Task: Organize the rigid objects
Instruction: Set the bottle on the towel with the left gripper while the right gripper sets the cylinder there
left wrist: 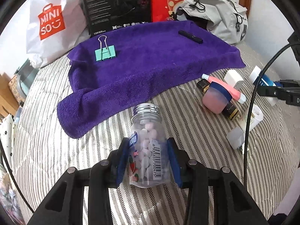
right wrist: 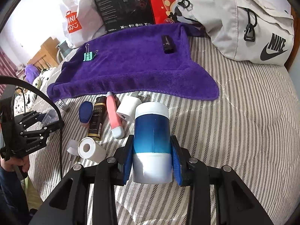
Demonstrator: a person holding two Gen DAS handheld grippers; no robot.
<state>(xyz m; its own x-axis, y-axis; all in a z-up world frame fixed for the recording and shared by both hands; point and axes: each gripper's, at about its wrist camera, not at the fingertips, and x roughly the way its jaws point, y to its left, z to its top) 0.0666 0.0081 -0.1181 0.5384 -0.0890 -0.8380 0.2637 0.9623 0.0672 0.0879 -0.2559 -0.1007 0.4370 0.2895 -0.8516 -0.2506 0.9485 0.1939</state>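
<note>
My left gripper point(left wrist: 148, 161) is shut on a clear candy jar point(left wrist: 147, 146) with a silver lid, held just above the striped bedspread. My right gripper point(right wrist: 151, 161) is shut on a blue-and-white bottle point(right wrist: 151, 140). A purple towel point(left wrist: 150, 61) lies spread ahead, carrying a teal binder clip point(left wrist: 105, 53) at its left and a black stick-shaped item point(left wrist: 190, 36) at its right. The same towel point(right wrist: 131, 65), binder clip point(right wrist: 88, 55) and black item point(right wrist: 168, 44) show in the right wrist view.
Loose items lie in front of the towel: a pink tube point(right wrist: 114, 118), a black-gold bottle point(right wrist: 97, 118), a white charger point(right wrist: 128, 108), a white roll point(right wrist: 91, 150) and a dark blue case point(right wrist: 85, 112). A grey backpack point(right wrist: 243, 24), a white shopping bag point(left wrist: 46, 24) and boxes stand behind.
</note>
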